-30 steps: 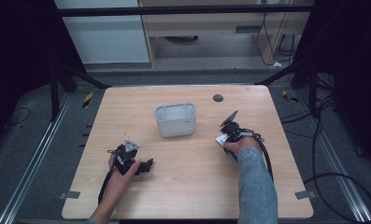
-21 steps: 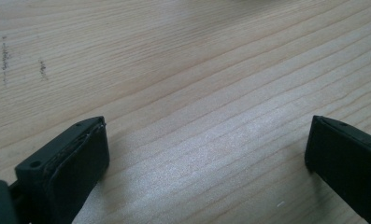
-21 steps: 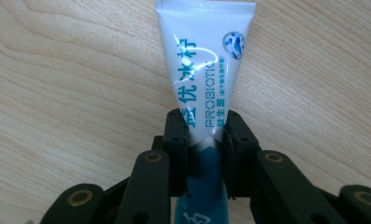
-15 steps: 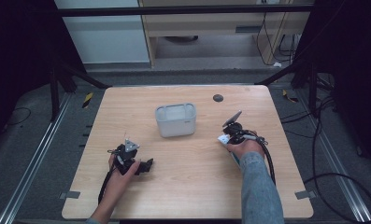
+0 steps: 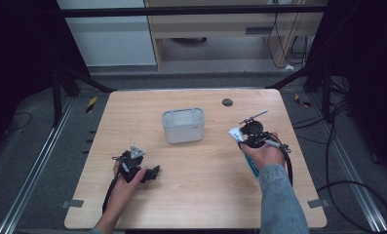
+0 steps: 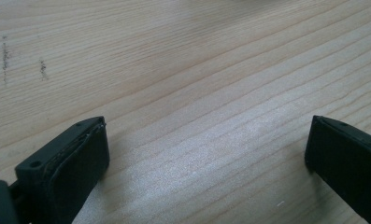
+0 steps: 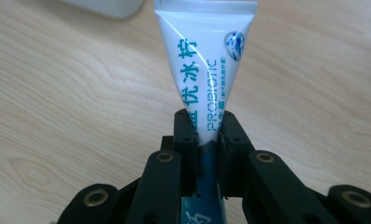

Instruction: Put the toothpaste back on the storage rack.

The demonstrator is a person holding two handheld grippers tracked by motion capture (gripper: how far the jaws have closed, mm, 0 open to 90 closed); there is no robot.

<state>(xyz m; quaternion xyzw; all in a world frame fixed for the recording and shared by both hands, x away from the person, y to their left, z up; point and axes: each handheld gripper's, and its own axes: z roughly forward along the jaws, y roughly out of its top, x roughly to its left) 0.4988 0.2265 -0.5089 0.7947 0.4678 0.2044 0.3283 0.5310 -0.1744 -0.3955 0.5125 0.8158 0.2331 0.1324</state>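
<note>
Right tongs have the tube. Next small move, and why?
Probably lift the tube and carry it toward the grey container. The right tongs are shut on it, the container stands open-topped just to their left, and the left tongs sit open and idle on the table.

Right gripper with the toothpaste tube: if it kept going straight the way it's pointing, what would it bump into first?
Probably the grey box. The right gripper holds the tube, whose flat end points toward the box's corner, with bare table between. Depth is hard to judge.

Left hand-held gripper (image 5: 152, 173) rests jaws wide apart; right hand-held gripper (image 7: 207, 126) clamped.
</note>
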